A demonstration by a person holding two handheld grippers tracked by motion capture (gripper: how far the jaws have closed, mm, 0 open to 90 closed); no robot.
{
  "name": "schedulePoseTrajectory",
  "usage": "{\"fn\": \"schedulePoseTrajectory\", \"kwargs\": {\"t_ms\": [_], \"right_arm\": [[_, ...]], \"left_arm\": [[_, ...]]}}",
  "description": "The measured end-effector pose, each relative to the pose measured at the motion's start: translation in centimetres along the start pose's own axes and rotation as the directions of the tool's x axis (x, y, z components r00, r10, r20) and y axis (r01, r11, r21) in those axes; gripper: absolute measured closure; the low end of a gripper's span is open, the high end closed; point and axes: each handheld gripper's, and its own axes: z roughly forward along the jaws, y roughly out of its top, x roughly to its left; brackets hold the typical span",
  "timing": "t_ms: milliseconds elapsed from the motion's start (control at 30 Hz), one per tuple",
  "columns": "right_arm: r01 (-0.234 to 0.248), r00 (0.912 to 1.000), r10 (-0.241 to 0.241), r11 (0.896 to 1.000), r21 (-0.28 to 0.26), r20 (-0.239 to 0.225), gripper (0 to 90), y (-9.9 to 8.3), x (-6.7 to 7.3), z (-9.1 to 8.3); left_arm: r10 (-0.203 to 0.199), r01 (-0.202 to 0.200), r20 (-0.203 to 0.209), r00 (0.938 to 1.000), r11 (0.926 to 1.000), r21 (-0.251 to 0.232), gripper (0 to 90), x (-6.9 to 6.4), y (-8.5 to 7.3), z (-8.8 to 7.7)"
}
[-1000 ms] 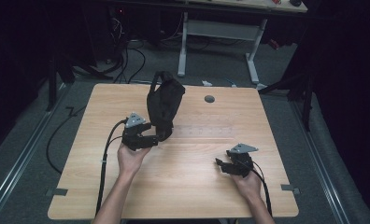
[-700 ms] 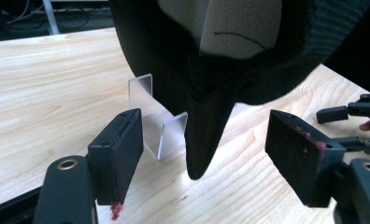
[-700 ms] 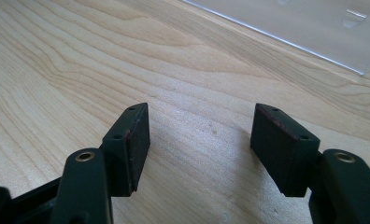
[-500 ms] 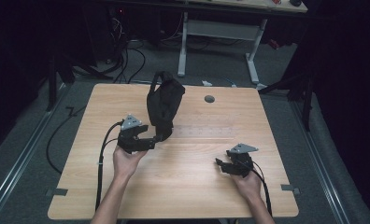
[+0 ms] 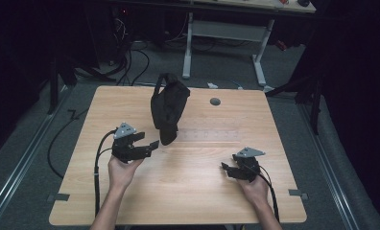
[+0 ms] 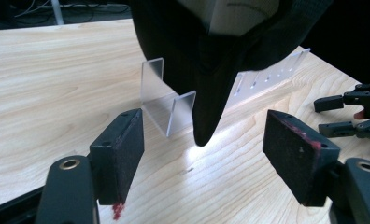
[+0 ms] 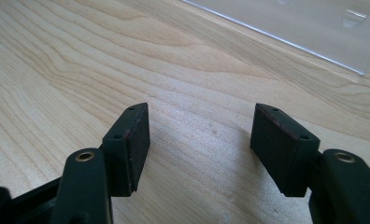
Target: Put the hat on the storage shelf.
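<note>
Left gripper [image 6: 199,158] gapes empty, the black cap's [image 6: 211,88] tip hanging just ahead; a clumsy pinch could topple its clear stand [image 6: 167,100] (lightweight, I judge). Right gripper [image 7: 199,140] idles unclenched.

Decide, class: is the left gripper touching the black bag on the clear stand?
Apart. The left gripper view shows the left gripper wide open, bare tabletop visible between its pads and the black bag hanging ahead.
</note>
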Motion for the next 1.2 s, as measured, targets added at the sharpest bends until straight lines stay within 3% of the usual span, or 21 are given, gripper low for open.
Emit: {"fn": "schedulePoseTrajectory", "kwargs": {"t_ms": [400,700,1200], "right_arm": [[0.001,1.0000,-0.001,1.000,-0.001,0.001,37.9,0.0,0.0,0.0],[0.000,1.0000,0.000,1.000,-0.001,0.001,37.9,0.0,0.0,0.0],[-0.002,1.0000,0.002,1.000,0.000,0.001,37.9,0.0,0.0,0.0]], "left_arm": [[-0.016,0.016,-0.015,0.9998,0.9998,-0.008,29.3,0.8,-0.5,-1.5],[-0.051,0.050,-0.032,0.9982,0.9986,-0.016,29.2,1.7,-1.0,-2.6],[-0.062,0.063,-0.083,0.9947,0.9979,0.016,29.3,3.4,-3.2,-3.1]]}}
